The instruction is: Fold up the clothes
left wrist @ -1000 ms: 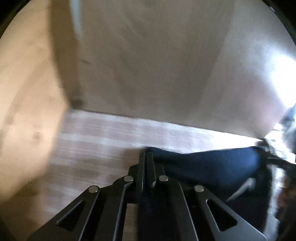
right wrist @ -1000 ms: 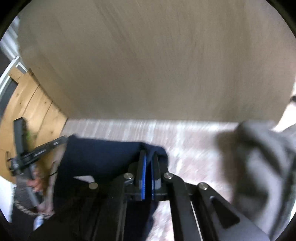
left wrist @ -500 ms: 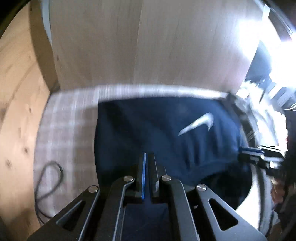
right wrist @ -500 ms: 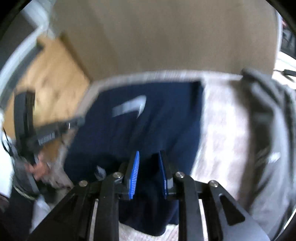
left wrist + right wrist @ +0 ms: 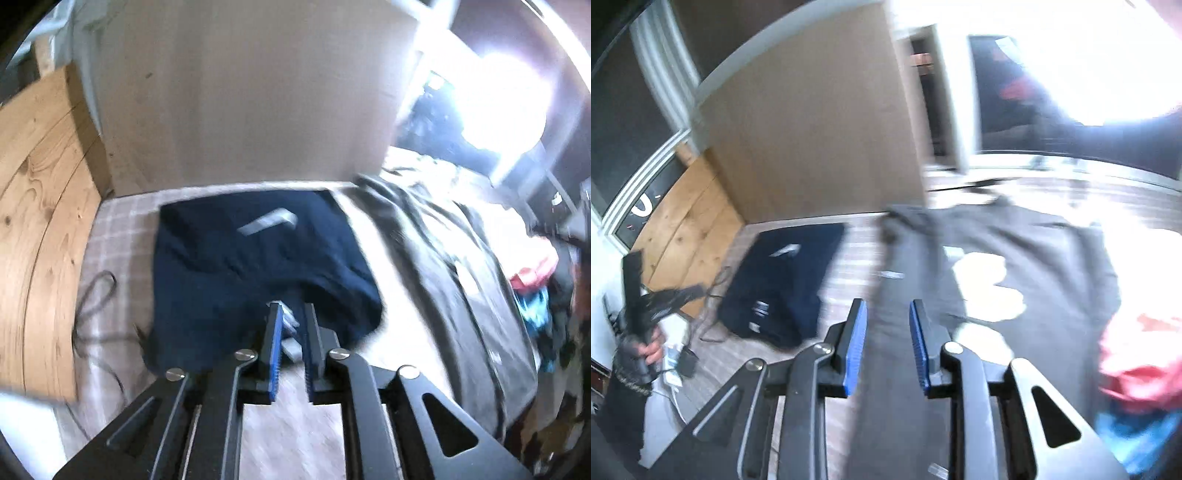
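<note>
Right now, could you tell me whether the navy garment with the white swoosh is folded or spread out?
Folded: the navy garment lies as a compact rectangle on the checked cover, swoosh up.

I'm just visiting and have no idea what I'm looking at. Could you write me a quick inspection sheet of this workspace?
Surface: checked bedcover, light, partly bare.
Job's things: navy garment lying folded with a pale logo up; grey garment spread beside it.
Clutter: red and blue clothes at the right edge.
Grippers: left gripper open at the navy garment's near edge; right gripper open, empty, over the grey garment.
Cables: dark cord on the bedcover.
Surroundings: wooden panel, beige headboard.
</note>
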The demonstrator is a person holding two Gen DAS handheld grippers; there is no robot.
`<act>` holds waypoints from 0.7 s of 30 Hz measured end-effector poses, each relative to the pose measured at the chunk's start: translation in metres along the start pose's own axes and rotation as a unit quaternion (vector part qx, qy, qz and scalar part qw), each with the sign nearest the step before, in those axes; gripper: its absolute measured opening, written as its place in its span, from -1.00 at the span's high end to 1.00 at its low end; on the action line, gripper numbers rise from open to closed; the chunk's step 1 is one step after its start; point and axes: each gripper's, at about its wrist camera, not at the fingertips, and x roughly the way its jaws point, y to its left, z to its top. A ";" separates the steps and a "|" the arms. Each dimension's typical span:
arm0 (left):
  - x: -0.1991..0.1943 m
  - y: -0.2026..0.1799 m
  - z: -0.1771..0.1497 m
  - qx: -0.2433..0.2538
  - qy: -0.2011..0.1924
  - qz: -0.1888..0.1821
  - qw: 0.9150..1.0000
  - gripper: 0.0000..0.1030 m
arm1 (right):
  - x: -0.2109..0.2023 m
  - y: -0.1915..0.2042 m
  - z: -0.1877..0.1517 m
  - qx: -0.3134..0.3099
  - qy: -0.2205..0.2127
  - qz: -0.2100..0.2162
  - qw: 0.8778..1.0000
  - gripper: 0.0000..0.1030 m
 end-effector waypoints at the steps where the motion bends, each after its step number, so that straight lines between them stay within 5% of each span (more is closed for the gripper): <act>1: -0.007 -0.017 -0.011 0.008 0.002 -0.004 1.000 0.79 | -0.013 -0.016 -0.006 0.000 0.002 -0.011 1.000 0.46; 4: -0.021 -0.072 -0.049 0.014 0.016 -0.020 1.000 0.78 | -0.035 -0.053 -0.030 -0.005 0.015 -0.023 1.000 0.44; 9: -0.016 -0.166 -0.131 -0.034 0.045 -0.038 0.998 0.78 | -0.014 -0.085 -0.087 -0.044 0.069 0.058 0.995 0.44; 13: -0.001 -0.235 -0.190 -0.067 0.075 -0.061 0.993 0.78 | 0.031 -0.047 -0.147 -0.115 0.164 0.162 0.966 0.45; 16: 0.005 -0.276 -0.226 -0.060 0.095 -0.043 0.993 0.78 | 0.049 -0.015 -0.195 -0.142 0.241 0.205 0.938 0.44; 21: 0.016 -0.295 -0.259 -0.060 0.129 -0.024 0.990 0.78 | 0.038 0.015 -0.239 -0.140 0.272 0.179 0.935 0.44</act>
